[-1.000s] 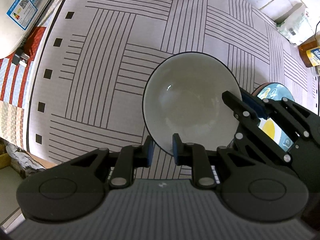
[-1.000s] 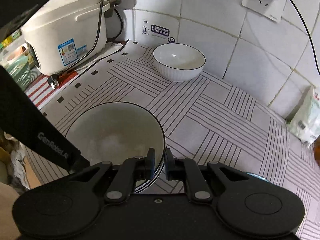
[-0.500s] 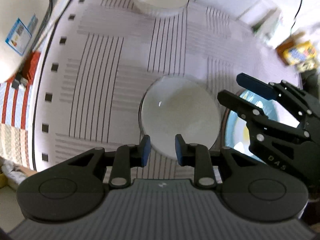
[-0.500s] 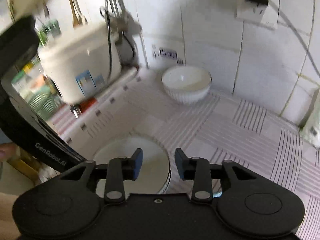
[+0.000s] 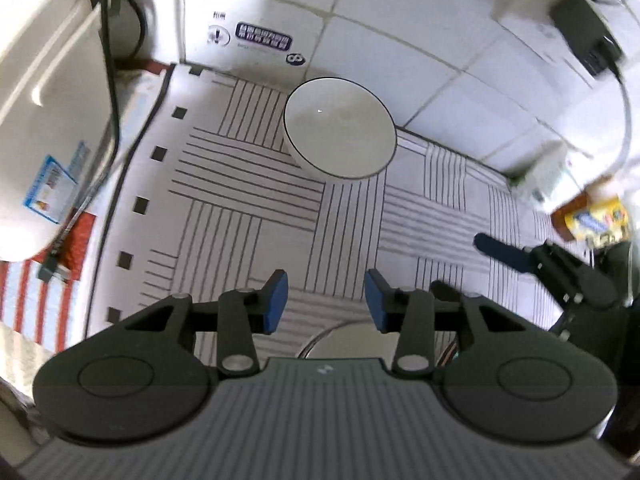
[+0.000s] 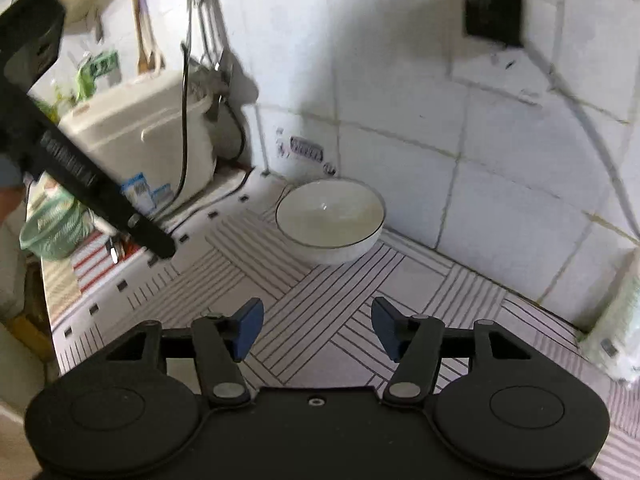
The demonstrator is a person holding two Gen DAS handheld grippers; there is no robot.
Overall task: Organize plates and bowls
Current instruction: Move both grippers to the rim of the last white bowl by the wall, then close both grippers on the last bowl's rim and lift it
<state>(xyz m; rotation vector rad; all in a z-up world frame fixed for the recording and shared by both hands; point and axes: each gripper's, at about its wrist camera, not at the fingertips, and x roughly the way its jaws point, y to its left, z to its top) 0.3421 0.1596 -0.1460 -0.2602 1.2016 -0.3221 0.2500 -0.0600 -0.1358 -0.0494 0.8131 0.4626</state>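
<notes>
We hold two hand-held grippers over a tabletop covered in a line-patterned cloth. The left hand-held gripper has its blue-padded jaws spread, having just been opening, with nothing between them; only striped cloth shows in the gap. Just below its fingers, the rim of a pale bowl peeks out from under the gripper body, resting on the tabletop. A second, white bowl with a dark rim stands well ahead of the left fingers, close to the tiled wall. In the right wrist view, the right hand-held gripper also has its jaws wide apart, likewise just opening and empty, and the white bowl lies straight ahead of it, well clear of the pads. A white rice cooker stands at the left, beside a green basket.
</notes>
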